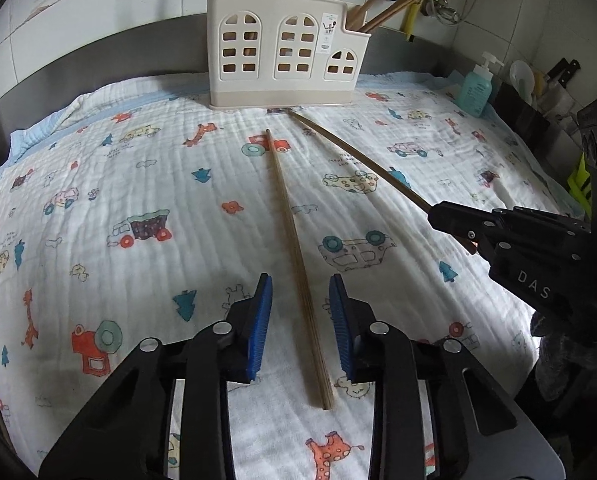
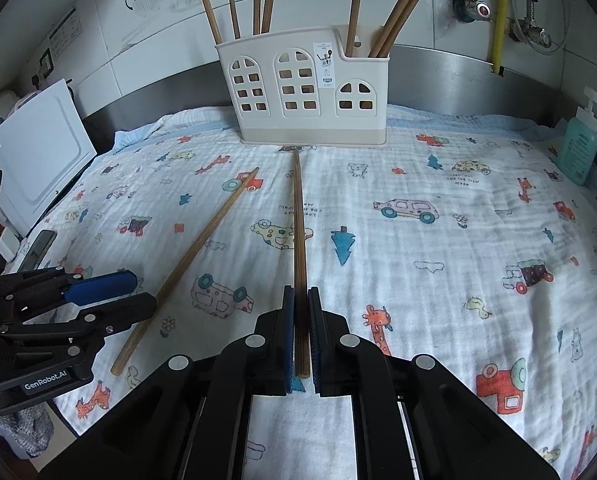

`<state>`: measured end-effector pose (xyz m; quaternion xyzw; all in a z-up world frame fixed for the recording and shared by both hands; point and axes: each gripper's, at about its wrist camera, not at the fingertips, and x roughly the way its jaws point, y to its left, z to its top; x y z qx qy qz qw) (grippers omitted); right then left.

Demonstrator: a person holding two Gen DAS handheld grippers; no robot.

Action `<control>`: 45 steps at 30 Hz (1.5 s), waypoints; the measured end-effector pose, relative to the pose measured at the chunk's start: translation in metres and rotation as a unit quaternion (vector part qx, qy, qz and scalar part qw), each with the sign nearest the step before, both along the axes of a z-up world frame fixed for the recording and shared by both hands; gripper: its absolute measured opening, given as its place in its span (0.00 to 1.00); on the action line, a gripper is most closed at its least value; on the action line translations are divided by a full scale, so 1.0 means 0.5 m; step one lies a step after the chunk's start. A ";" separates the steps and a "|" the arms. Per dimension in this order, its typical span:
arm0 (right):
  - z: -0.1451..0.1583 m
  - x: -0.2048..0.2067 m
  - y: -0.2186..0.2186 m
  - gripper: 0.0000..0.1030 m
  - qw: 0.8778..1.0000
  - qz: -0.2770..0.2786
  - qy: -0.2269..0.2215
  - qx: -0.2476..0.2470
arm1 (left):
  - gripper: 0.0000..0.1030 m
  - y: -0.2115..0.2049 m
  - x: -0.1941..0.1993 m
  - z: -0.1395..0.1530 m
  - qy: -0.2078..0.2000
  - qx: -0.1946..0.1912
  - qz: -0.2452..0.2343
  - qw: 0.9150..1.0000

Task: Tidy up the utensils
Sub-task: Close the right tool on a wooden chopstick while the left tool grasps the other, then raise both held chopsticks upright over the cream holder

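Note:
A cream utensil holder [image 1: 284, 50] with arched windows stands at the back of the cloth and holds several wooden chopsticks; it also shows in the right wrist view [image 2: 310, 96]. One wooden chopstick [image 1: 294, 248] lies on the cloth between the fingers of my open left gripper [image 1: 300, 304], which does not touch it. My right gripper [image 2: 301, 312] is shut on a darker chopstick [image 2: 298, 220] whose far tip points at the holder's base. In the left wrist view the right gripper [image 1: 434, 214] holds that chopstick [image 1: 358, 160] from the right.
A printed white cloth [image 2: 438, 240] covers the counter. A teal soap bottle [image 1: 475, 88] stands at the back right, with knives and dishes beyond it. A white appliance [image 2: 30, 160] sits at the left. Pipes and valves [image 2: 498, 12] run along the tiled wall.

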<state>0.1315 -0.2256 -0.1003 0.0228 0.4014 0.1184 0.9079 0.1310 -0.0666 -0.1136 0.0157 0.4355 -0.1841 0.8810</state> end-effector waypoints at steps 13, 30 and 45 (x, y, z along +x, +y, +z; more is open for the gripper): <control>-0.003 -0.002 -0.002 0.06 1.000 -0.002 0.002 0.005 | 0.15 -0.020 0.012 -0.016 0.028 0.022 -0.011 0.999; 0.076 -0.019 -0.005 0.06 0.999 -0.005 -0.049 0.006 | 0.05 0.032 0.018 0.077 -0.033 -0.027 0.022 0.999; 0.261 0.019 0.004 0.06 0.991 0.027 -0.129 0.001 | 0.05 0.070 0.061 0.212 -0.112 -0.057 0.022 0.992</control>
